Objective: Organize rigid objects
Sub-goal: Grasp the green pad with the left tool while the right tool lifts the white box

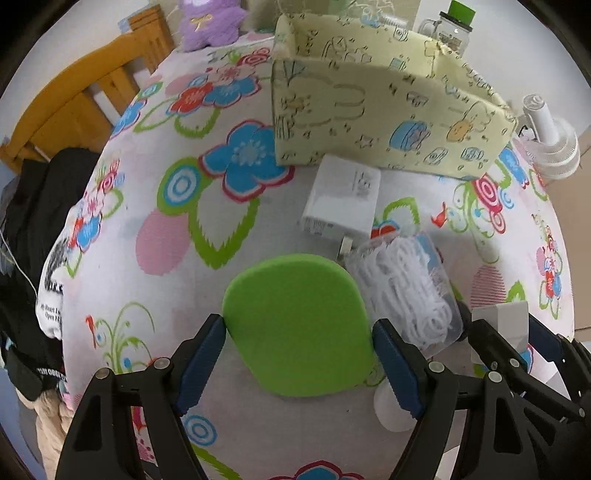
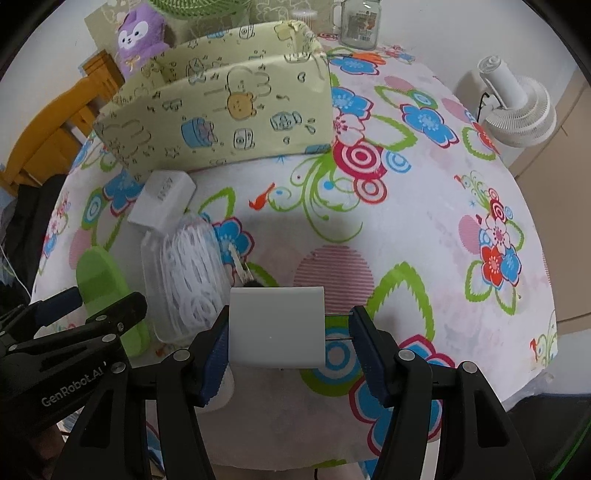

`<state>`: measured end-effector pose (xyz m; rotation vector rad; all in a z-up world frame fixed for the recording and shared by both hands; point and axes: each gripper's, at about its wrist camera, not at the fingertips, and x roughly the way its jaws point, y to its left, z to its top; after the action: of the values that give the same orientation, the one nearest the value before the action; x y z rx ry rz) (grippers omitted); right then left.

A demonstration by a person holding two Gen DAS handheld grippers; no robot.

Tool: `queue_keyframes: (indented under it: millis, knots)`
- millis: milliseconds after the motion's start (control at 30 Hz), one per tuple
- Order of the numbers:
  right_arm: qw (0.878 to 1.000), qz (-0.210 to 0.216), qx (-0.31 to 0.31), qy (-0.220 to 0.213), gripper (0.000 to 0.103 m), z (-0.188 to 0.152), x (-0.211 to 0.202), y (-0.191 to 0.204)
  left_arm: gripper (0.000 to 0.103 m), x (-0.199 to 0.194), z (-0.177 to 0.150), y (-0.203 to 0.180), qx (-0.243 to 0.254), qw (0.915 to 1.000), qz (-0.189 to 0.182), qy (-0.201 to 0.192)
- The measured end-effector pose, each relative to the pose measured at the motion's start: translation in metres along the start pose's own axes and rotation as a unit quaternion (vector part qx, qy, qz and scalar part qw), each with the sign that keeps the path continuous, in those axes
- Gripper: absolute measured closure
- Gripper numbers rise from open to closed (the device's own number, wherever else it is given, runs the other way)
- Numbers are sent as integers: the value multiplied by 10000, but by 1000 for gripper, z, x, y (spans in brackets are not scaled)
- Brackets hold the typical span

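My left gripper (image 1: 299,354) is shut on a flat green object (image 1: 297,325), its pads pressing both sides. My right gripper (image 2: 284,339) holds a white rectangular block (image 2: 277,326); the left pad touches it and thin metal prongs span the gap to the right pad. A white charger (image 1: 341,199) lies in front of a yellow patterned storage box (image 1: 369,114). A clear box of white floss picks (image 1: 406,288) lies beside it. In the right wrist view the charger (image 2: 162,203), floss box (image 2: 184,280), green object (image 2: 103,284) and yellow box (image 2: 221,118) sit to the left.
The flowered tablecloth (image 2: 424,221) covers the table. A glass mug (image 2: 360,22) and purple plush toy (image 2: 138,37) stand behind the yellow box. A white fan (image 2: 517,107) is at the right edge. A wooden chair (image 1: 74,96) with dark clothes (image 1: 29,221) is left.
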<state>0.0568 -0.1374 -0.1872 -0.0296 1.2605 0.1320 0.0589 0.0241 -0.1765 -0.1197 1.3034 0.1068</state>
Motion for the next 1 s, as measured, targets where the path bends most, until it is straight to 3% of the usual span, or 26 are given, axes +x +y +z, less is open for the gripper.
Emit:
queue_keyframes:
  millis: [167, 200, 233, 300, 467, 533, 633, 833, 1000]
  knots:
    - [9999, 28, 62, -106, 39, 10, -8, -1, 22, -5, 7, -7, 153, 9998, 1, -84]
    - [9999, 38, 72, -124, 39, 12, -9, -1, 40, -6, 10, -7, 179, 9998, -50, -94]
    - [9998, 60, 81, -148, 39, 14, -11, -1, 67, -7, 9, -8, 174, 9997, -163, -62]
    - [9998, 78, 67, -178, 39, 18, -12, 1, 65, -3, 13, -11, 167, 9994, -293, 98]
    - [9997, 119, 38, -189, 39, 24, -11, 7, 59, 10, 15, -15, 216, 9994, -203, 158]
    - [9998, 119, 14, -182, 39, 25, -10, 9, 43, 12, 16, -11, 190, 9996, -163, 153]
    - [9999, 126, 7, -114, 39, 26, -5, 11, 31, 14, 18, -4, 142, 9998, -95, 133]
    - [9999, 151, -27, -69, 39, 30, 4, 16, 22, 24, 22, 12, -76, 9997, 4, 234]
    - [9998, 174, -35, -90, 39, 39, 8, 20, 20, 33, 30, 22, -259, 9991, 24, 324]
